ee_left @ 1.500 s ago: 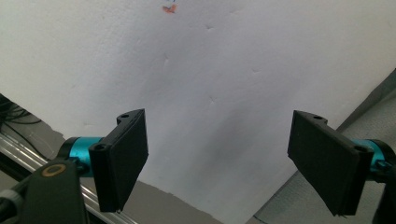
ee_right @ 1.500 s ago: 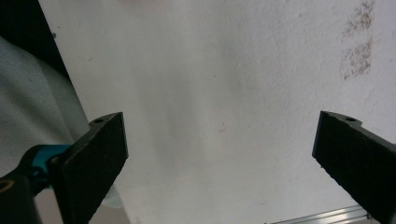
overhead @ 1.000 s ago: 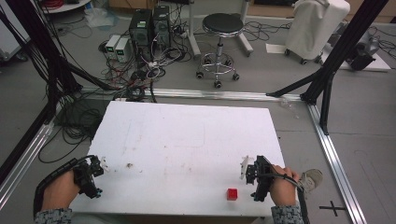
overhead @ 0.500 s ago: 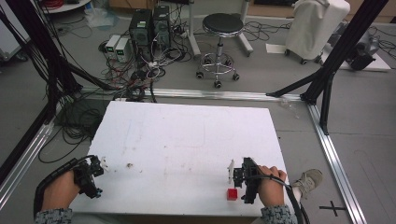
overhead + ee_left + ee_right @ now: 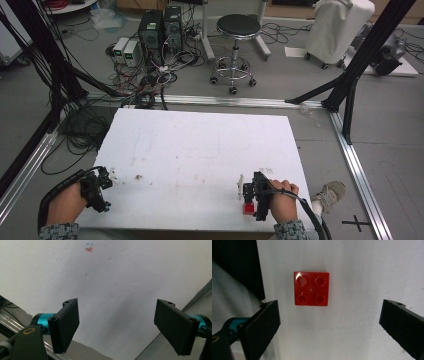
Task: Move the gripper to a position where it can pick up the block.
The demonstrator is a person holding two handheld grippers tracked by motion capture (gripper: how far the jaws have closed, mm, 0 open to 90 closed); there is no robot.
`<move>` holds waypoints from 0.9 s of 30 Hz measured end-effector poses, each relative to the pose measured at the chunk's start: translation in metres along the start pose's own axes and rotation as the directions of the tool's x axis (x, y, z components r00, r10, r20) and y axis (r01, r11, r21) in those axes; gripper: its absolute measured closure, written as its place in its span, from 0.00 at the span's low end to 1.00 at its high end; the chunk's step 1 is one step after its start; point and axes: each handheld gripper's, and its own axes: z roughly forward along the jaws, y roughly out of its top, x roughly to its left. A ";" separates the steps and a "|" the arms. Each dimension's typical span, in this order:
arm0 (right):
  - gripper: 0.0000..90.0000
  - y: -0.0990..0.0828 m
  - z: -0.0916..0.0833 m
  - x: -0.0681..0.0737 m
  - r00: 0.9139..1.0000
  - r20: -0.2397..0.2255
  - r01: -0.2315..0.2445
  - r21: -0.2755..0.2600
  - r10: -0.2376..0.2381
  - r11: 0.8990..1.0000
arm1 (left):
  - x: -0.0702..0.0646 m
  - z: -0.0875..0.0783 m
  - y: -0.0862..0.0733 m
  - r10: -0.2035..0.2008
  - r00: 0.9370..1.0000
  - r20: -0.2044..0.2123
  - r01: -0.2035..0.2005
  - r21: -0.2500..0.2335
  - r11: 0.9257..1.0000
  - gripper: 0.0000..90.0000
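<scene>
A small red four-stud brick [image 5: 311,288] lies flat on the white table [image 5: 200,150], close to its front edge [image 5: 248,208]. My right gripper [image 5: 329,322] hovers over the brick, looking straight down, its jaws wide open with nothing between them. In the high view that gripper [image 5: 248,192] sits right beside the brick, partly covering it. My left gripper [image 5: 120,327] is open and empty over the table's front left corner [image 5: 102,187]. A small orange and blue mark [image 5: 88,248] shows on the table ahead of it.
The table's front edge runs just below both grippers. Beyond the table stand a black stool [image 5: 237,30], computer boxes [image 5: 160,25] with tangled cables and a white covered object [image 5: 340,25]. Black frame posts [image 5: 360,60] and aluminium rails [image 5: 360,170] flank the table. A shoe [image 5: 332,192] rests right of the table.
My right gripper has moved left along the front edge until it hangs over the red brick. The left gripper has stayed in place.
</scene>
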 end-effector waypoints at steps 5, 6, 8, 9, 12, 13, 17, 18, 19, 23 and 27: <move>0.03 0.004 0.004 0.000 1.000 -0.009 0.013 0.003 -0.013 1.000 | 0.000 0.000 0.000 0.000 1.000 0.002 0.000 0.002 1.000 0.23; 0.03 0.006 0.007 0.001 1.000 -0.011 0.013 0.004 -0.013 1.000 | 0.000 0.000 0.000 0.000 1.000 0.002 0.000 0.001 1.000 0.23; 0.03 0.008 0.010 0.001 1.000 -0.017 0.018 0.008 -0.018 1.000 | 0.000 0.000 0.000 0.001 1.000 0.001 -0.001 0.002 1.000 0.23; 0.03 0.008 0.010 0.001 1.000 -0.017 0.018 0.008 -0.018 1.000 | 0.000 0.000 0.000 0.001 1.000 0.001 -0.001 0.002 1.000 0.23; 0.03 0.012 0.016 0.002 0.999 -0.032 0.026 0.019 -0.025 0.999 | 0.000 0.000 0.000 0.003 1.000 0.003 -0.003 0.003 1.000 0.23; 0.03 0.013 0.017 0.002 0.999 -0.033 0.026 0.024 -0.025 0.999 | 0.000 0.000 0.000 0.003 1.000 0.003 -0.003 0.003 1.000 0.23; 0.03 0.015 0.020 0.003 0.999 -0.043 0.026 0.027 -0.025 0.999 | 0.000 0.000 0.000 -0.002 1.000 0.002 0.002 0.000 1.000 0.23; 0.03 0.017 0.022 0.003 0.999 -0.041 0.030 0.024 -0.029 0.999 | 0.000 0.000 0.000 -0.003 1.000 0.003 0.003 0.000 1.000 0.23; 0.03 0.017 0.023 0.002 0.999 -0.041 0.033 0.029 -0.032 0.999 | 0.000 0.000 0.000 -0.003 1.000 0.003 0.003 0.000 1.000 0.23; 0.03 0.018 0.025 0.003 0.999 -0.040 0.039 0.038 -0.038 0.998 | 0.000 0.000 0.000 -0.002 1.000 -0.001 0.002 -0.004 1.000 0.23; 0.03 0.019 0.028 0.003 0.998 -0.052 0.041 0.043 -0.039 0.998 | 0.000 0.000 0.000 -0.004 1.000 0.002 0.004 -0.001 1.000 0.23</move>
